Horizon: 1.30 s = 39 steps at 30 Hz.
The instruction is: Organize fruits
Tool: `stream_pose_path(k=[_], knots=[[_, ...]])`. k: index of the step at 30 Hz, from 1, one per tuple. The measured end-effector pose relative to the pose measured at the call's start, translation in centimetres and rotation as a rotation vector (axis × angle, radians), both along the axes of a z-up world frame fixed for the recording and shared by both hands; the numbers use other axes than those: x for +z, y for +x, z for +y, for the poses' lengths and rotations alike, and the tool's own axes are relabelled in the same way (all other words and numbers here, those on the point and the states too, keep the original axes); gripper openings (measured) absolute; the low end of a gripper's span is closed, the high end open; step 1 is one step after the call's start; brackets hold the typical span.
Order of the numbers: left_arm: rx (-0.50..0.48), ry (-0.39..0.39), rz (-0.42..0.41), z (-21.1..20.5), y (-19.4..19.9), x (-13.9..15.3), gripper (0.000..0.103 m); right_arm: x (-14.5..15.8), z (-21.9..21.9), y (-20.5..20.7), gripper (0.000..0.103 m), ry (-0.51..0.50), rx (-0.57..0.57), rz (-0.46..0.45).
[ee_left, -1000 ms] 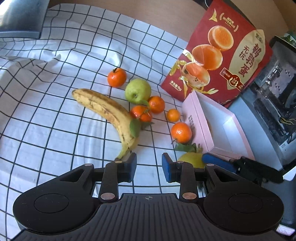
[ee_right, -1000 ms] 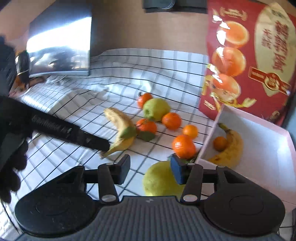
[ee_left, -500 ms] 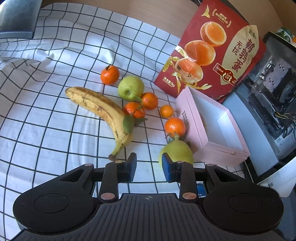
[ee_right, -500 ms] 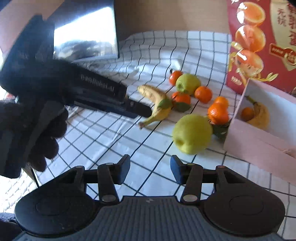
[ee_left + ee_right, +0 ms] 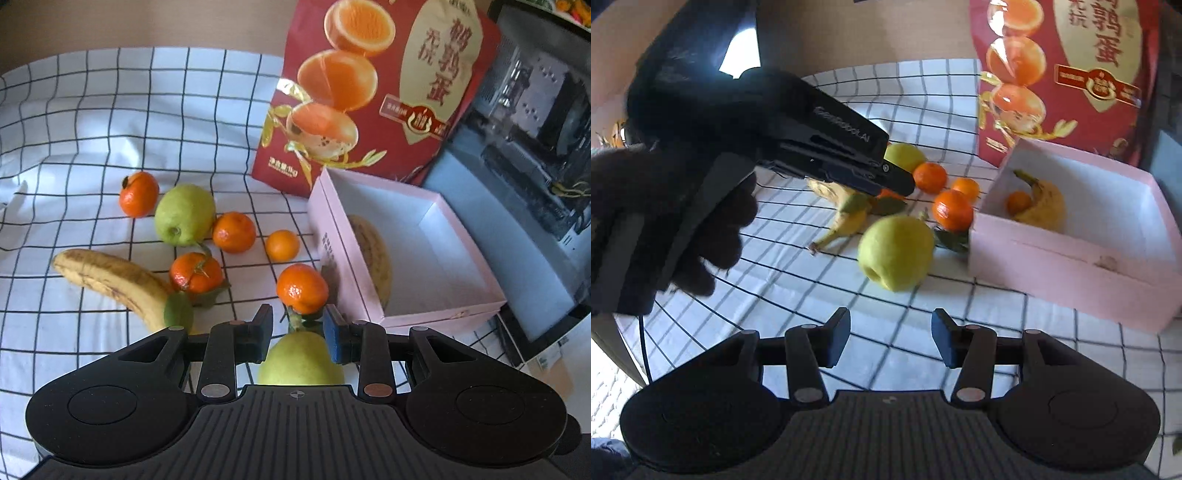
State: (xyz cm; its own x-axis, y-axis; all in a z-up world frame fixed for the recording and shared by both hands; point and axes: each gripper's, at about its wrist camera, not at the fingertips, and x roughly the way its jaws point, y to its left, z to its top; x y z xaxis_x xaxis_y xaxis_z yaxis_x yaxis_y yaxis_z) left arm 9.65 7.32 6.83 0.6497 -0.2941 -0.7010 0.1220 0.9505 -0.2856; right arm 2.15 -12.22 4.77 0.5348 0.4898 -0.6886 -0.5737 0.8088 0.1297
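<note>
Hovering over the checked cloth [image 5: 110, 110] on the table, the left tongs [image 5: 298, 330] stood slightly spread with nothing between the pads; in the left wrist view a green pear [image 5: 301, 360] lay just below them and a leafy mandarin [image 5: 302, 288] just beyond. In the right wrist view the right tongs [image 5: 890, 338] were likewise spread and empty, well short of that pear [image 5: 895, 253]. The same view showed the left tongs [image 5: 897, 182] held in a dark-gloved hand [image 5: 665, 221], reaching over the fruit cluster.

Loose fruit on the cloth: a spotted banana [image 5: 110, 280], a second pear [image 5: 184, 214], and four more mandarins [image 5: 138, 194] [image 5: 233, 232] [image 5: 282, 245] [image 5: 195, 273], all grouped near the middle of the table. The leafy mandarin sat just beside the near wall of the pink box [image 5: 436, 321]. Box stood open toward the table's right edge; inside lay a banana [image 5: 1043, 203] and a small mandarin [image 5: 1018, 202], touching. A red printed bag [image 5: 369, 92] stood upright behind the box, at the far edge.
</note>
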Motion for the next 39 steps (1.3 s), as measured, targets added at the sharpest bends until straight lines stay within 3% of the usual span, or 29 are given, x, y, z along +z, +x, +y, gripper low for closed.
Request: stream_pose_path(k=[6, 10, 13, 16, 22, 25, 30, 39], knots=[[-0.025, 0.007, 0.031, -0.3, -0.2, -1.2, 0.034, -0.3, -2.1, -0.1, 0.049, 0.006, -0.074, 0.012], [-0.087, -0.021, 0.043, -0.5, -1.8, -1.4, 0.047, -0.3, -3.1, 0.1, 0.049, 0.012, -0.109, 0.020], [-0.101, -0.009, 0.023, -0.5, -3.3, -1.3, 0.048, -0.3, -3.5, 0.3, 0.049, 0.022, -0.116, 0.028], [-0.078, -0.046, 0.034, 0.3, -4.1, -1.4, 0.048, -0.3, -3.5, 0.5, 0.049, 0.027, -0.112, 0.029], [-0.070, -0.084, 0.049, 1.3, -5.7, -1.5, 0.048, -0.2, -2.9, 1.1, 0.050, 0.069, -0.054, 0.059], [-0.065, -0.086, 0.055, 1.6, -6.5, -1.6, 0.047, -0.3, -1.7, 1.1, 0.056, 0.050, 0.008, 0.073], [-0.040, -0.087, 0.064, 2.4, -7.3, -1.6, 0.047, -0.7, 0.7, 0.3, 0.056, -0.003, 0.101, 0.029], [-0.059, -0.066, 0.043, 2.3, -8.1, -0.5, 0.044, -0.4, 2.6, 0.6, 0.056, -0.029, 0.136, -0.041]])
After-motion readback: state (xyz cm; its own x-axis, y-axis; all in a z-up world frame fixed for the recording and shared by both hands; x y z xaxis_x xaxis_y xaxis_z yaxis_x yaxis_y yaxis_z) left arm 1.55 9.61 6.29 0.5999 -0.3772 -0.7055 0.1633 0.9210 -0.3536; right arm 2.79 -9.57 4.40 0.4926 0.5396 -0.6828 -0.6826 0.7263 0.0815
